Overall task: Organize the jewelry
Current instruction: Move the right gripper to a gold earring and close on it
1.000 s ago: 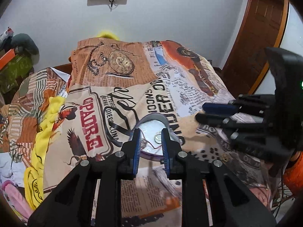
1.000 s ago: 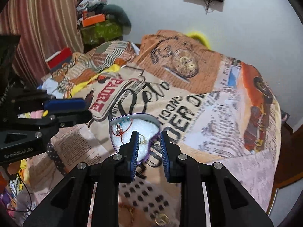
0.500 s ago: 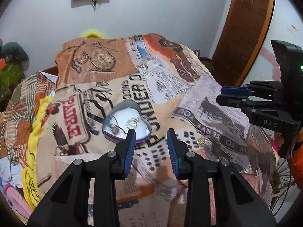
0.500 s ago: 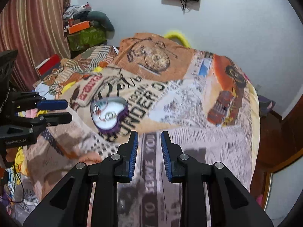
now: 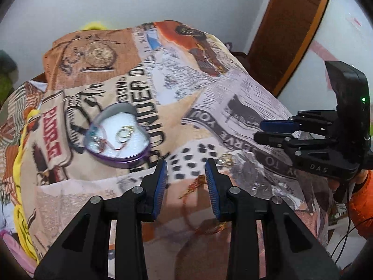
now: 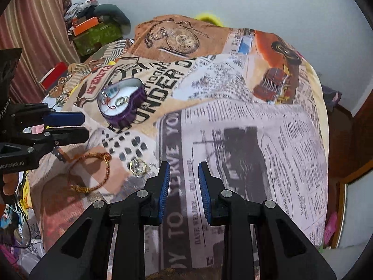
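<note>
My left gripper [image 5: 186, 179], its jaws lately widened and bare, has swung off the purple heart-shaped tin [image 5: 117, 137], where a gold ring [image 5: 124, 133] and a red cord already lie. My right gripper [image 6: 182, 182], narrowly parted and empty, has pulled away too, over the newspaper-print bedspread [image 6: 244, 140]. A braided gold cord bracelet [image 6: 89, 172] and a clear-stoned ring [image 6: 138, 166] await collection, nothing blocking either. I judge they go next.

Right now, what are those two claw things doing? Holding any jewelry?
Left gripper: open, jaws just widened, nothing between them.
Right gripper: open a little, holding nothing.
</note>
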Motion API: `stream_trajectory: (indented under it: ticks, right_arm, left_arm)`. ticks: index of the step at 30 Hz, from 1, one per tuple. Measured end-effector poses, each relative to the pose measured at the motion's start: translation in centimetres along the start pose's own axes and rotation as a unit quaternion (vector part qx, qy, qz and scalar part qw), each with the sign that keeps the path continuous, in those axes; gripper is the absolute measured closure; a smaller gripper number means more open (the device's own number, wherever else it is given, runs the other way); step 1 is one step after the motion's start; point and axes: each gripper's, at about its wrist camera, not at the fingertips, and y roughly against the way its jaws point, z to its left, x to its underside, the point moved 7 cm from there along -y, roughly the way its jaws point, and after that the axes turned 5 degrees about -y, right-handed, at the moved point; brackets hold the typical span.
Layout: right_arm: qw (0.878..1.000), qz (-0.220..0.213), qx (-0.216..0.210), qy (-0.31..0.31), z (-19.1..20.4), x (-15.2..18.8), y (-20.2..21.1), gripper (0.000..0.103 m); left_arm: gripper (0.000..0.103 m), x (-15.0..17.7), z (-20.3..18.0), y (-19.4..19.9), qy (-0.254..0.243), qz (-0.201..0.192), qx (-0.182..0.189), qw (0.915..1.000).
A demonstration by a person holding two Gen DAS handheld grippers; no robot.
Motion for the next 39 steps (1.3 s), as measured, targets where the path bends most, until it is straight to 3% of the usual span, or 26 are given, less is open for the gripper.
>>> stream_trajectory:
  ticks: [11, 14, 24, 27, 39]
  right_arm:
    - [1.0, 0.005, -0.003, -0.004, -1.0, 1.2, -0.4, 0.08]
    - [1.0, 0.004, -0.004, 0.0, -1.0, 1.4, -0.4, 0.08]
    - [1.0, 0.002, -0.012, -0.001, -1.0, 1.7, -0.6, 0.08]
    - [1.0, 0.002, -0.014, -0.004, -1.1, 1.8, -0.6, 0.08]
    - [1.0, 0.0, -0.015, -0.009, -1.3, 1.9, -0.1, 0.08]
  left_arm:
    - [0.071, -0.3, -3.8, -3.3, -0.045, 0.023, 0.02, 0.9985]
    - [0.08, -0.3, -4.4, -3.9, -0.053, 0.031, 0.027, 0.9978]
    - [0.08, -0.3, -5.4, -5.6, -0.087, 0.043, 0.002, 0.9953]
    - [0.087, -0.4, -5.4, -5.8, -0.089, 0.041, -0.002, 0.9952]
    - [0.087, -1.4, -5.7, -3.5, -0.085, 0.003, -0.002, 0.9963]
